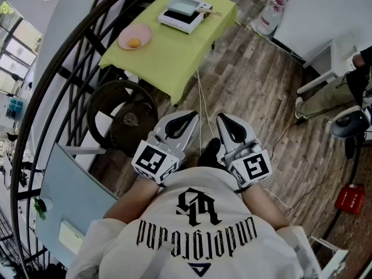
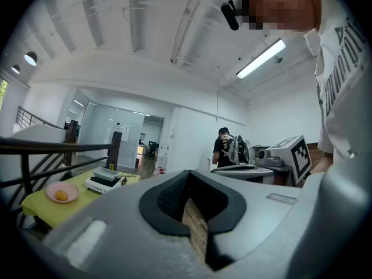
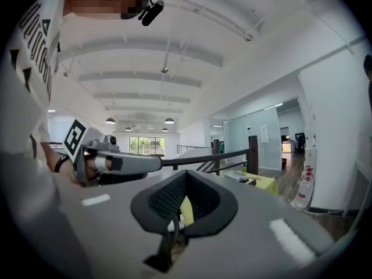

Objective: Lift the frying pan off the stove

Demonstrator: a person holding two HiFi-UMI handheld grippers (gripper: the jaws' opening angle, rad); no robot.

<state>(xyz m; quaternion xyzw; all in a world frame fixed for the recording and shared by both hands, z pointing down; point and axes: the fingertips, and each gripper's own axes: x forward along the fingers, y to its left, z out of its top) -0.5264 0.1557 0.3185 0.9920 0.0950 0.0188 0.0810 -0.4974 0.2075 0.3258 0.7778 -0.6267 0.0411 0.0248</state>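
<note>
**Pan sitting on the stove, both claws closed on nothing**

Far left in the head view there's a curved black railing (image 1: 70, 57). By its foot a dark round disc (image 1: 123, 116) lies on the floor, just below the table's near corner.

The table (image 1: 174, 63) has a yellow-green cloth over it and sits up at the top of the view, well apart from the person. At its left end is a pink plate (image 1: 134, 36) with a small orange thing (image 1: 134, 42) on it. A bit further right is the white stove (image 1: 173, 21), and the frying pan (image 1: 185, 6) is resting right on top of it. The pan is pale and rectangular, with a wooden handle (image 1: 207, 10) poking out to the right.

Both grippers are held in close to the person's chest, side by side, noses aimed roughly toward the table and well apart from the pan.

The left gripper (image 1: 185, 120) has its jaws pressed together with nothing in them. Its own view only shows a thin sliver of wood floor past the pads. The right gripper (image 1: 224, 122) is just beside it and it's the same deal: jaws together and empty.

Over on the right it's wood floor (image 1: 261, 92) with a thin cable (image 1: 290, 132) running across it. Some clear bottles (image 1: 272, 13) stand up near the white wall, and a red box (image 1: 350, 198) sits on the floor near the right edge. A seated person's leg (image 1: 325, 100) shows at the far right.
</note>
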